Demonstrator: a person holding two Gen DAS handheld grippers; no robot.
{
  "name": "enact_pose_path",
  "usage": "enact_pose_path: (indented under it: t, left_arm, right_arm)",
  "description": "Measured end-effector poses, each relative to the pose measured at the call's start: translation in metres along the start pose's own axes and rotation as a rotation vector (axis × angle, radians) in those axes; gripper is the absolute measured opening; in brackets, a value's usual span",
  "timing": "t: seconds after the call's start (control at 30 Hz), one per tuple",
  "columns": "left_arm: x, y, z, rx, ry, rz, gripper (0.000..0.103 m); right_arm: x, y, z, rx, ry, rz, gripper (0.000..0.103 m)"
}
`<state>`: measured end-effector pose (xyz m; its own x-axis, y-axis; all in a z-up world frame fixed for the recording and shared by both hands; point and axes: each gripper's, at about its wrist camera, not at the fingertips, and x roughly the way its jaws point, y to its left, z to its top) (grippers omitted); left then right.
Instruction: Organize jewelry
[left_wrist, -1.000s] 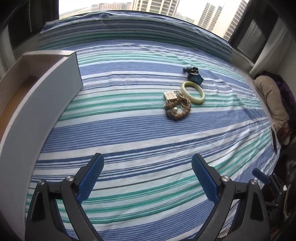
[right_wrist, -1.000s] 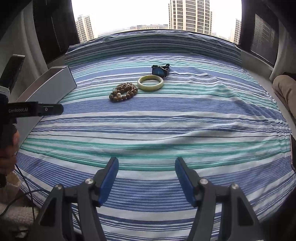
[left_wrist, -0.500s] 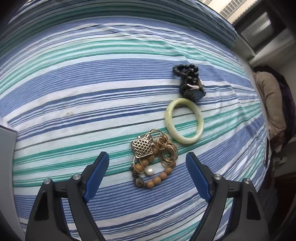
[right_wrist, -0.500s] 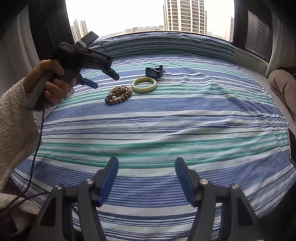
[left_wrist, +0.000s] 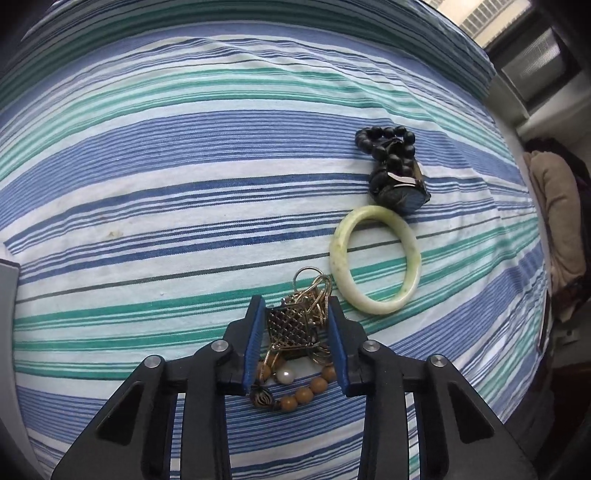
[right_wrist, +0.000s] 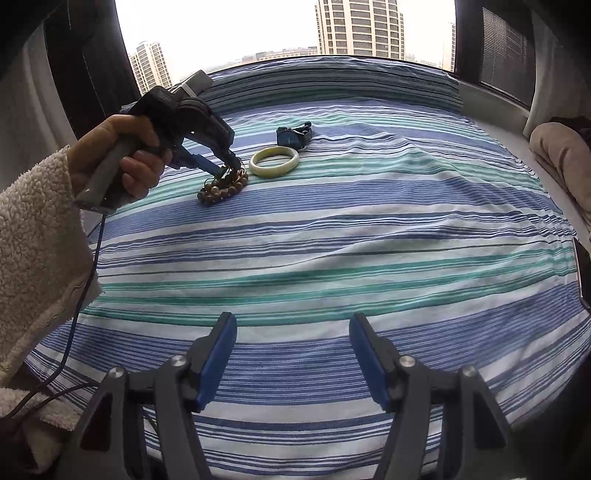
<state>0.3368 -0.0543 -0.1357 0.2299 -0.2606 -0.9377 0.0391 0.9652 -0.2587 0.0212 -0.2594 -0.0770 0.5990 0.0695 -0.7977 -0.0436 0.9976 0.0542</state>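
Your tangle of gold chain with its square lattice pendant (left_wrist: 291, 328) lies on the blue, teal and white striped bedspread (left_wrist: 184, 155), heaped together with a bracelet of round tan wooden beads (left_wrist: 303, 395) and one white pearl. Your left gripper (left_wrist: 295, 310) points steeply down onto that heap; its jaws have just been closing, and the blue pads (left_wrist: 255, 339) now stand either side of the pendant and chain, pinching them. Touching the chain's far loops is the pale green jade bangle (left_wrist: 376, 258), flat on the cloth. Beyond the bangle, touching its rim, sits a black bead bracelet (left_wrist: 384, 147) piled with a dark blue watch-like piece (left_wrist: 402, 194). All three lie towards the bedspread's far left part in your right camera, well apart from your right gripper (right_wrist: 291, 332), which hovers above the near edge, its jaws spread with only striped cloth between them. Your left hand (right_wrist: 122, 155), in a cream fleece sleeve (right_wrist: 37, 236), holds the left tool's handle.
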Motion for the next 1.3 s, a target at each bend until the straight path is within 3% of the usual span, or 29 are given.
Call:
enact_pose_path:
  t: [0.33,0.57,0.97,1.2,1.3]
  left_arm:
    - [-0.074,0.018,-0.031,-0.027,-0.094,-0.111,0.033]
    - [-0.119,0.042,-0.073,-0.025,-0.141,-0.126,0.033]
    - [-0.13,0.1,-0.171,-0.028,-0.077,0.043,0.033]
    - [-0.092,0.116,-0.182,-0.054,-0.087,0.124,0.035]
    - [-0.083,0.123,-0.178,-0.096,-0.093,0.115,0.047]
  right_arm:
    - [0.002,0.002,0.002,-0.004,0.003,-0.001,0.065]
    - [0.004,0.011,0.003,-0.025,0.009,0.004,0.065]
    - [0.007,0.025,0.005,-0.06,0.024,0.01,0.065]
    - [0.012,0.039,0.005,-0.078,0.046,0.034,0.065]
    - [0.006,0.045,0.005,-0.098,0.036,0.035,0.065]
